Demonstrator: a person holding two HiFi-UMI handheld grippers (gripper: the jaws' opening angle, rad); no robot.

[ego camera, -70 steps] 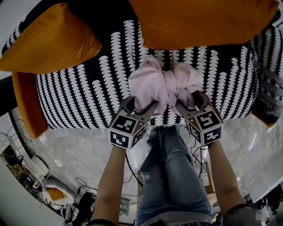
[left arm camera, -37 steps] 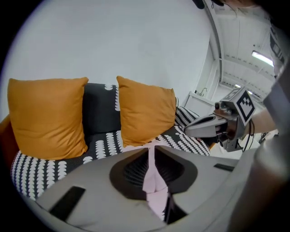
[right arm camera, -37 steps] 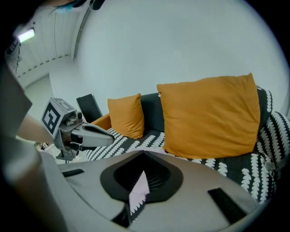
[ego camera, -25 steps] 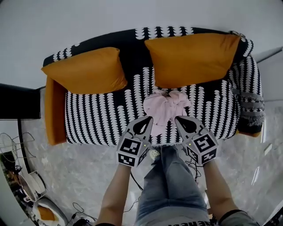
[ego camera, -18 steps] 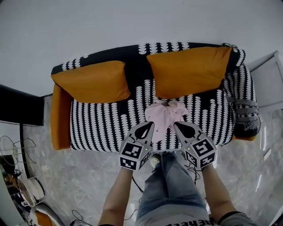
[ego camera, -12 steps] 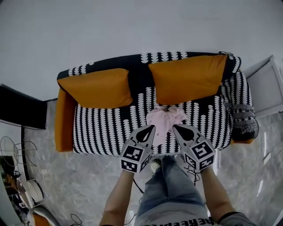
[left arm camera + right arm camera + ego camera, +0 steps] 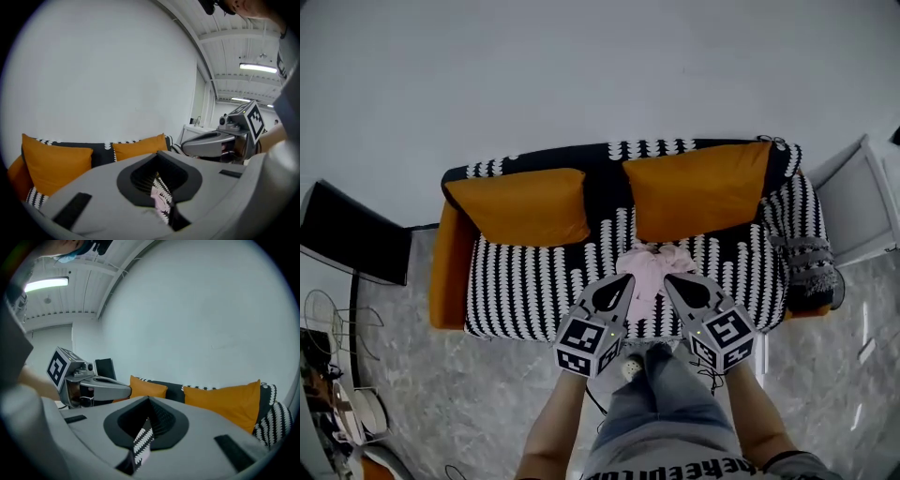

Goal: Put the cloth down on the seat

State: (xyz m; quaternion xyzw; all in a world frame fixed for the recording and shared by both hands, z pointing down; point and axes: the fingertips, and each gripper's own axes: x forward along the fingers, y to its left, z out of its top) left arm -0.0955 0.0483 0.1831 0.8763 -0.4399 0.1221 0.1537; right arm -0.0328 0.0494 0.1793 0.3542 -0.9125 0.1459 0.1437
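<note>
Pink cloth (image 7: 652, 267) bunched on striped sofa seat (image 7: 534, 286), just near of right orange cushion (image 7: 698, 187).
Nearer: left gripper (image 7: 623, 282) and right gripper (image 7: 672, 281), jaws closed tight, gripping nothing.

black-and-white patterned sofa (image 7: 534, 281) with orange arms and two orange back cushions (image 7: 520, 206) (image 7: 698, 187), backed against a plain white wall (image 7: 581, 75) on a grey marbled floor (image 7: 469, 394); dark flat panel (image 7: 352, 248) at picture left, white cabinet (image 7: 862, 206) at right; ceiling strip light (image 7: 258, 68) lit overhead.

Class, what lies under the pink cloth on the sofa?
The pink cloth rests on the black-and-white patterned seat; the patch of seat directly beneath it is covered from view.
</note>
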